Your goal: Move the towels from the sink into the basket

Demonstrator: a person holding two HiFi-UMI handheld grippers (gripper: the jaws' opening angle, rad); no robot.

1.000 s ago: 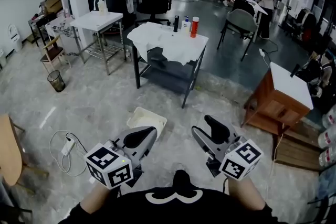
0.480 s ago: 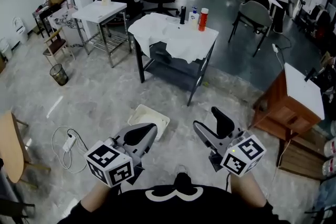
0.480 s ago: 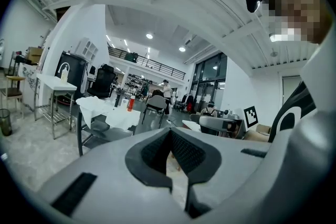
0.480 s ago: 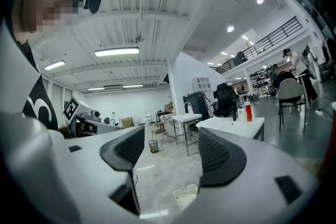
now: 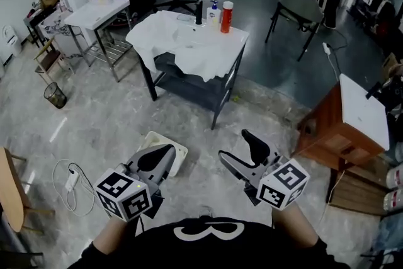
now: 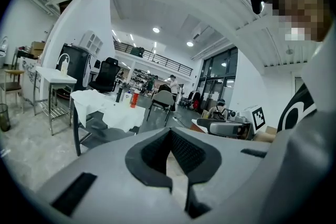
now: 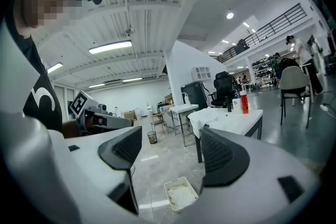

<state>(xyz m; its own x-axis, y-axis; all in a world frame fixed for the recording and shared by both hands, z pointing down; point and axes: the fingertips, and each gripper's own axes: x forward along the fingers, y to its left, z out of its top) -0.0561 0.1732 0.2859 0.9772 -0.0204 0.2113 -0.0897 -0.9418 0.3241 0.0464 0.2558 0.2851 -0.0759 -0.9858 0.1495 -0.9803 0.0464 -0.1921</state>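
Observation:
White towels (image 5: 189,47) lie heaped on the black sink table (image 5: 230,82) ahead and hang over its edges; the right gripper view shows the towels (image 7: 218,115) too. A white basket (image 5: 162,149) stands on the floor just beyond my left gripper (image 5: 162,153), whose pads are pressed together with nothing between them. My right gripper (image 5: 233,143) is held level beside it. Its jaws have just been opening and stand wide apart and empty, framing the basket (image 7: 180,194) on the floor. Both grippers are well short of the table.
Bottles (image 5: 225,16) and a black tap stand at the table's far edge. A white metal table (image 5: 94,12) is at far left with a bin (image 5: 55,94) near it. A wooden cabinet (image 5: 352,116) is at right. A power strip and cable (image 5: 69,179) lie at left.
Both grippers and my view have moved forward toward the sink table. The right jaws have spread wider. The left jaws stay together.

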